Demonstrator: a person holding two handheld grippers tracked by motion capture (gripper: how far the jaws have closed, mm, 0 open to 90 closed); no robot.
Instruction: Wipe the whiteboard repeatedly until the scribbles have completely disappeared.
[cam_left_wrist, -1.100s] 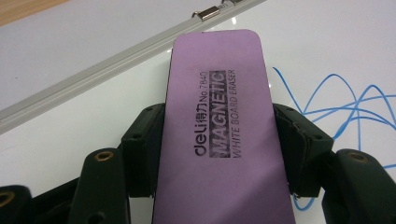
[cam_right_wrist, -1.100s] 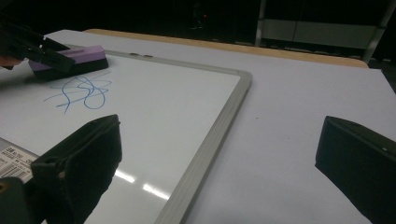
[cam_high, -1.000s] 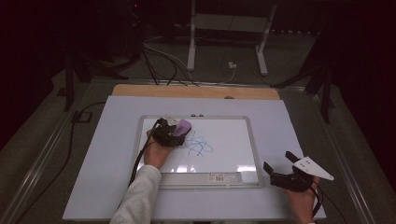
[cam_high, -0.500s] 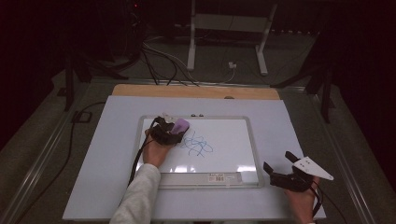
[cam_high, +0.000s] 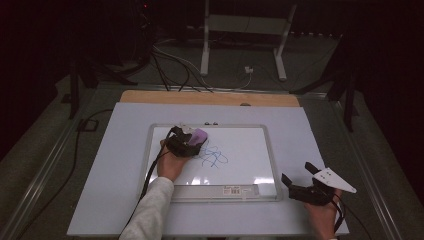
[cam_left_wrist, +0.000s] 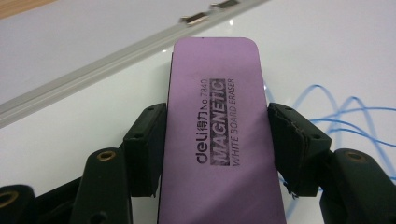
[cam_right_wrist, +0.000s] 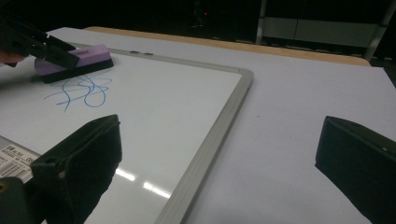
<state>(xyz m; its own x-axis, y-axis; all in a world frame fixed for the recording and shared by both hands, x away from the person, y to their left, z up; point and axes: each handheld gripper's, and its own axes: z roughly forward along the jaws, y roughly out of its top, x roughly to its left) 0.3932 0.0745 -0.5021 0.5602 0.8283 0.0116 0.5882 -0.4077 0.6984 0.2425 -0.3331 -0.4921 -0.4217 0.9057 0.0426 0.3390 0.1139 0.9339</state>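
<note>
A purple magnetic whiteboard eraser (cam_left_wrist: 219, 130) lies flat on the whiteboard (cam_high: 245, 150), at the upper left of a blue scribble (cam_high: 212, 156). My left gripper (cam_high: 196, 139) has just been closing its jaws, and its black pads (cam_left_wrist: 149, 144) now press on both long sides of the eraser (cam_high: 200, 134). My right gripper (cam_high: 296, 172) rests on the table off the board's lower right corner, its jaws wide apart with nothing between them (cam_right_wrist: 217, 154). In the right gripper view the eraser (cam_right_wrist: 74, 58) and the scribble (cam_right_wrist: 84, 91) sit at the far left.
The whiteboard's grey frame (cam_right_wrist: 219, 126) lies on a pale sheet (cam_high: 115, 165) covering the table. A wooden strip (cam_high: 210, 97) runs along the far edge. Cables (cam_high: 175, 65) and a stand (cam_high: 245, 30) are on the dark floor beyond.
The left hand and the eraser have barely shifted at the scribble's upper left. The right gripper has kept still.
</note>
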